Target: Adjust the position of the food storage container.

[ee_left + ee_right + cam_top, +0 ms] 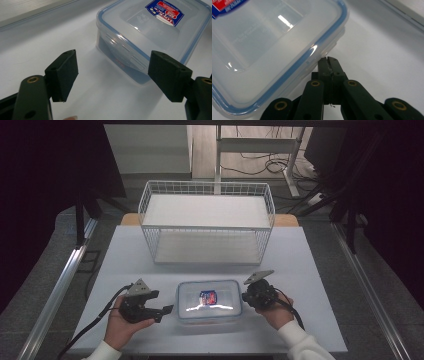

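Note:
A clear plastic container (209,300) with a blue-rimmed lid and a red and blue label lies flat near the table's front edge. My left gripper (164,302) is just left of it, held in a hand. In the left gripper view its jaws stand open (112,75), nothing between them, with the container's clip side (125,52) a little ahead. My right gripper (244,296) is at the container's right side. In the right gripper view its jaws are shut (329,61), their tips right at the lid's edge (322,50). I cannot tell whether they touch it.
A white wire two-level rack (207,220) stands at the back of the white table (310,265). Bare tabletop lies between the rack and the container. Metal rails run along both sides of the table, and a desk frame and cables are on the floor beyond.

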Demonstrator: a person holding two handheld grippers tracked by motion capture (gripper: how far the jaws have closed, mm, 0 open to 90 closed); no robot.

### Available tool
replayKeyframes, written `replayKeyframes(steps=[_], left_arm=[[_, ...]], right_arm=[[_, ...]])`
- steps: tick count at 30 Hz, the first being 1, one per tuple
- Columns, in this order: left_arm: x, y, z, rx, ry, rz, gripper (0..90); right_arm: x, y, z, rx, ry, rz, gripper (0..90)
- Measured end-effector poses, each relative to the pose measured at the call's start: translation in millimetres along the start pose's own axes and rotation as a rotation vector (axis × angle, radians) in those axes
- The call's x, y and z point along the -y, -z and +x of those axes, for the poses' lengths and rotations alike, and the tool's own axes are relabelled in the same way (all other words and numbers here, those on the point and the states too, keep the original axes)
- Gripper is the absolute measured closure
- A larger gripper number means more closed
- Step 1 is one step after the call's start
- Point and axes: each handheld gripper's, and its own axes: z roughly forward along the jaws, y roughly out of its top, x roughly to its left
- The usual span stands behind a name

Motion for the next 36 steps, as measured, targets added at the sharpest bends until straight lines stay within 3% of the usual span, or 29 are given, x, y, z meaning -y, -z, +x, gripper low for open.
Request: replayKeyframes(steps=[4, 9, 10, 12, 14, 15, 16, 18, 19, 21, 24, 28, 36], left_arm=[[0.1, 0.2, 1.4, -0.008, 0.005, -0.004, 23.7], [-0.4, -1.6, 3.0, -0.013, 0.006, -0.006, 23.8], [-0.8, -3.1, 3.5, -0.015, 0.015, -0.007, 23.9], [-1.6, -4.3, 4.3, -0.01, 0.021, -0.01, 23.9], [-2.7, -5.3, 5.7, -0.002, 0.032, -0.013, 23.9], [-3.1, -5.6, 6.4, 0.001, 0.034, -0.015, 23.9], [-3.6, -6.1, 7.6, -0.001, 0.035, -0.015, 23.9], [-3.7, -6.5, 9.5, -0.006, 0.032, -0.01, 23.9], [-3.4, -6.7, 9.7, -0.012, 0.033, -0.008, 23.8], [-2.1, -7.3, 10.0, -0.025, 0.026, -0.001, 23.6], [1.7, -5.2, 6.1, -0.041, 0.004, 0.01, 22.7], [2.8, -2.2, 3.1, -0.049, 0.004, 0.008, 22.5], [5.3, -0.4, -1.7, -0.063, -0.003, 0.017, 22.4]], right_arm=[[1.8, 7.2, -4.0, 0.007, -0.014, -0.028, 89.0], [12.7, 26.9, -11.4, 0.039, -0.037, -0.1, 88.9], [19.7, 33.7, -14.2, 0.047, -0.051, -0.136, 88.9], [22.7, 35.8, -15.3, 0.045, -0.06, -0.151, 88.9], [36.0, 43.7, -20.6, 0.013, -0.1, -0.222, 88.3], [36.0, 43.7, -20.6, 0.013, -0.1, -0.222, 88.3], [42.3, 47.5, -23.4, -0.021, -0.134, -0.263, 84.2], [43.9, 48.7, -24.3, -0.034, -0.14, -0.277, 80.4], [45.8, 49.6, -25.4, -0.046, -0.135, -0.315, 66.4], [44.8, 48.2, -25.6, -0.027, -0.142, -0.339, 47.0], [39.4, 45.2, -23.5, -0.029, -0.181, -0.352, 27.6], [35.8, 46.2, -18.4, -0.017, -0.178, -0.373, 23.9], [39.1, 45.3, -13.8, -0.061, -0.194, -0.351, 20.5]])
